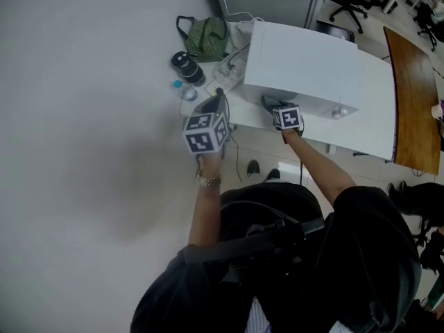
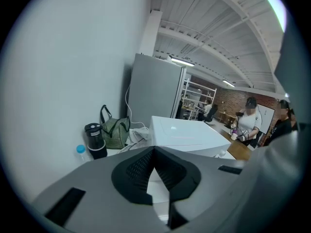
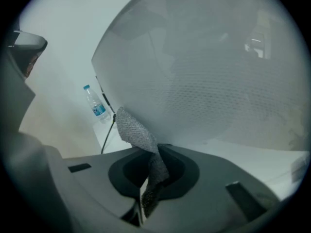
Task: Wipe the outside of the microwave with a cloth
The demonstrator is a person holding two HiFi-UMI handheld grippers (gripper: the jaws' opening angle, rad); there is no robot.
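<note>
The microwave (image 1: 312, 68) sits on the white counter (image 1: 378, 109), at about 1 o'clock from the person in the head view, with its door side turned toward them. The right tool (image 3: 150, 166) is clamped on a grey knitted cloth (image 3: 136, 130). One end is pinched between the jaws and the free flap stands up against the microwave's face, which fills the right gripper view and shows a fine dotted mesh, probably the door window. Holding the cloth by one end leaves a loose flap to drag over the panel, and coming in low near the bottom edge suggests a wiping stroke is under way or about to start. The left tool (image 2: 154, 152) has its jaws closed tip to tip with nothing between them. It hangs back at about 9 o'clock from the right one, off the microwave's corner, seemingly just kept out of the way. Beyond the microwave's left side, at roughly 10 o'clock, a green striped bag (image 1: 207, 37), a black tumbler (image 1: 187, 68) and a small water bottle (image 3: 98, 107) stand against the wall, clear of the wiping path. The bottle has a blue label, but its print is too small to read, and no brand or lettering shows on the microwave.
</note>
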